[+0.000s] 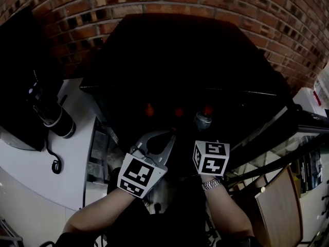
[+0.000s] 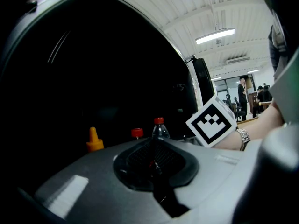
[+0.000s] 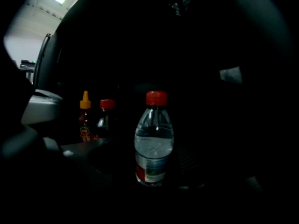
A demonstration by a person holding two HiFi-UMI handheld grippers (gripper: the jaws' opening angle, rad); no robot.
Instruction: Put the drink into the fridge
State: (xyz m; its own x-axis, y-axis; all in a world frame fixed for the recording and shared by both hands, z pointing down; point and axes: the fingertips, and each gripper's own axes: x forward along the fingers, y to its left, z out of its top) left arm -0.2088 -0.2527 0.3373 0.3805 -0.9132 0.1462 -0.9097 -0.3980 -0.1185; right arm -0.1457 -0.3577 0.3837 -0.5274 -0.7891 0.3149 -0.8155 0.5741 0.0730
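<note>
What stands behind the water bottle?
Behind the water bottle, leftward: a yellow-nozzled sauce bottle and a red-capped dark bottle. Directly behind it, darkness hides everything.

The bottle [image 3: 154, 143] is clear, with a red cap and a red, white and green label. The sauce bottle [image 3: 85, 120] has a yellow cap, the dark bottle [image 3: 107, 113] a red one. The left gripper [image 2: 152, 148] is grey with black pads. Both cubes [image 1: 138, 175] [image 1: 211, 158] carry black-and-white squares. The wall [image 1: 205, 1] is red-brown brick and the fridge [image 1: 180, 50] is black.
</note>
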